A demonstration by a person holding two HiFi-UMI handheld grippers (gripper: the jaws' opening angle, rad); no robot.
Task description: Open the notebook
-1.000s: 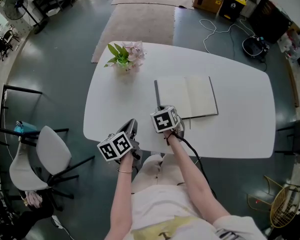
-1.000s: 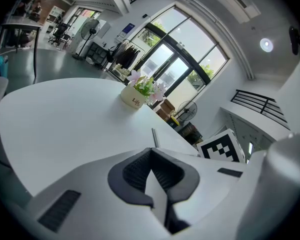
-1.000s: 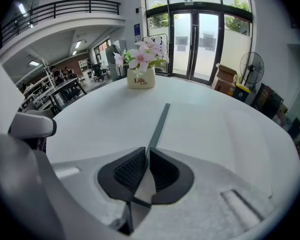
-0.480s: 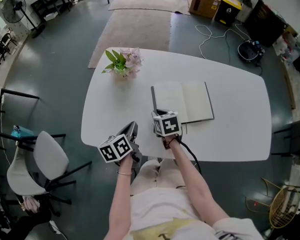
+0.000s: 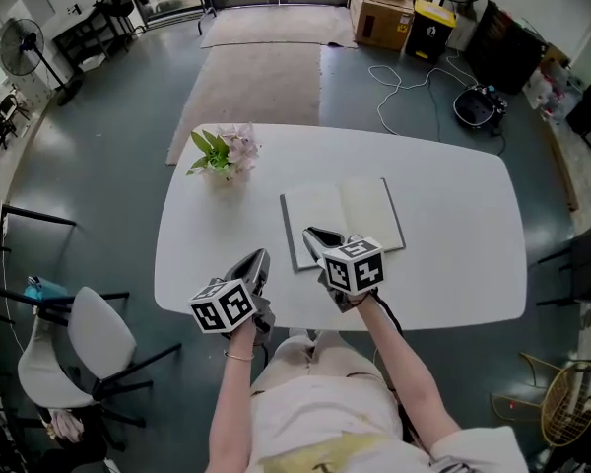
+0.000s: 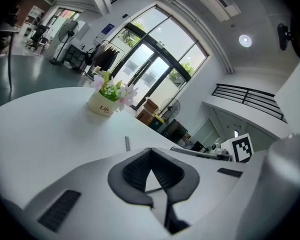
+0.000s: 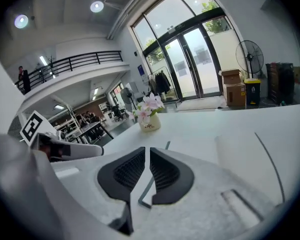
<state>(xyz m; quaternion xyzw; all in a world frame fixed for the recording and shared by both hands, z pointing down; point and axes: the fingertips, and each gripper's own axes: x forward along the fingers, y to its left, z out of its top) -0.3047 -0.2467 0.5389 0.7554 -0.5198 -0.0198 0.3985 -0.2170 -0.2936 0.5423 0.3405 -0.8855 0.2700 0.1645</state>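
Your left tongs (image 6: 150,153) are together at the tips with nothing caught in them, held over the near edge of the desk (image 5: 453,235), left of the notebook (image 5: 364,210). Your right tongs (image 7: 146,151) have just been closing. Only a thin slit is left between the pads and nothing sits in it, and they hang above the near part of the left page. The notebook lies open and flat in the middle of the desk, two pale pages up, with its dark cover edge showing along the left side. At the far left a small pot (image 5: 220,173) holds pink flowers (image 5: 240,148) and green leaves (image 5: 205,151), well apart from the notebook. Right of the pages the white top runs open to its rounded edge — a chair (image 5: 89,313) stands on the floor off the near left corner.
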